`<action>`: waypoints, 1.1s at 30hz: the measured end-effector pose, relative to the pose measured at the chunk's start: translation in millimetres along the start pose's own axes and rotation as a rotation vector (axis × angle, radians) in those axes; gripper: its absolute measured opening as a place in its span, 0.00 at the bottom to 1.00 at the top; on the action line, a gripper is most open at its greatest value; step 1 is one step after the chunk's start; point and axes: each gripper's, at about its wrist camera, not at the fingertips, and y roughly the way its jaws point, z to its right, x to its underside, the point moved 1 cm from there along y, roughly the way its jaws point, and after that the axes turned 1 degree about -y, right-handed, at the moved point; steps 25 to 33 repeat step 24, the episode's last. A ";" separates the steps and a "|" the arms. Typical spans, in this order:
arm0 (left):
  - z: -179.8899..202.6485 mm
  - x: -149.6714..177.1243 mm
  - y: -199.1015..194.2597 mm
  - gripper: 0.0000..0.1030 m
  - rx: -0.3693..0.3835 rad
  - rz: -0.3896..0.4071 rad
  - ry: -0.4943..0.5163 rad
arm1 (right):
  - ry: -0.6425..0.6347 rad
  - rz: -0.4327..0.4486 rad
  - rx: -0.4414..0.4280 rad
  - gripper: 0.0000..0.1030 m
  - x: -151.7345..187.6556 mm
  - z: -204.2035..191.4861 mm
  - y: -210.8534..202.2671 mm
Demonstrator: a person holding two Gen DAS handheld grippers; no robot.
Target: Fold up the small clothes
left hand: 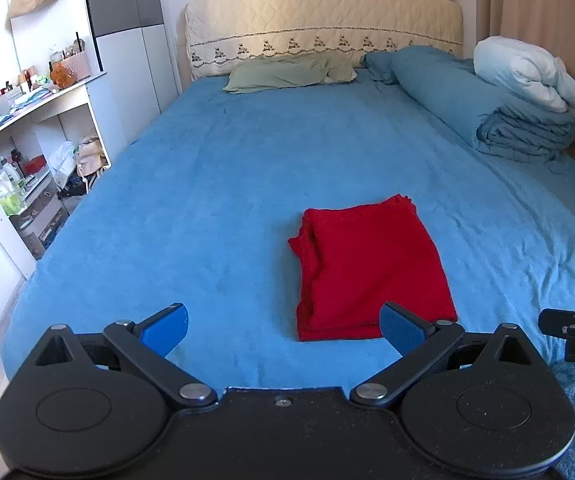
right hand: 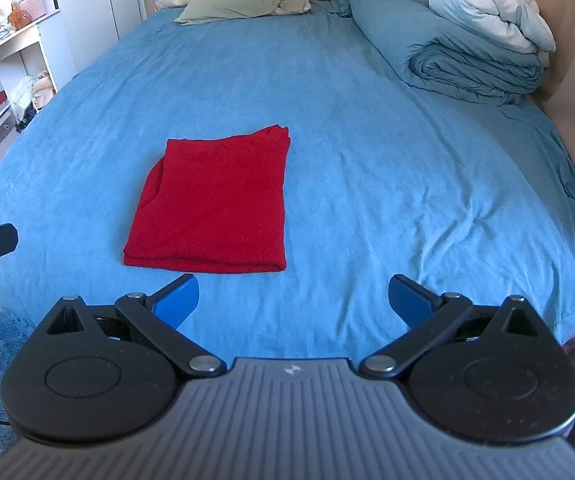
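On the blue bed sheet (left hand: 215, 184) we see the folded red garment (left hand: 371, 272) lying ahead, long axis running away, nearer our wide-open, empty left gripper (left hand: 283, 326) than the equally wide, empty right gripper (right hand: 293, 298).

Each black gripper (left hand: 283, 328) (right hand: 293, 300) has blue pads (left hand: 165, 330) and silver screws.

One red garment (left hand: 371, 270) (right hand: 215, 204) is laid flat on the blue bedsheet (left hand: 215, 184) (right hand: 367, 160), folded into a rough rectangle of several layers. The stacked edges are seen along its near side, fairly even. On its left side a rounded fold bulges outward. The far right corner is slightly raised and puckered. Nothing is touching it.
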 end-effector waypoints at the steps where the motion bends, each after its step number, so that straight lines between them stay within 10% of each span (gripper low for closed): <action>1: -0.3 0.0 -0.1 1.00 -0.002 0.001 0.000 | 0.000 0.000 0.000 1.00 -0.1 0.7 -0.2; 33: -2.5 -0.9 -2.3 1.00 -0.024 0.054 -0.001 | 0.014 0.000 0.003 1.00 -3.7 1.8 -0.1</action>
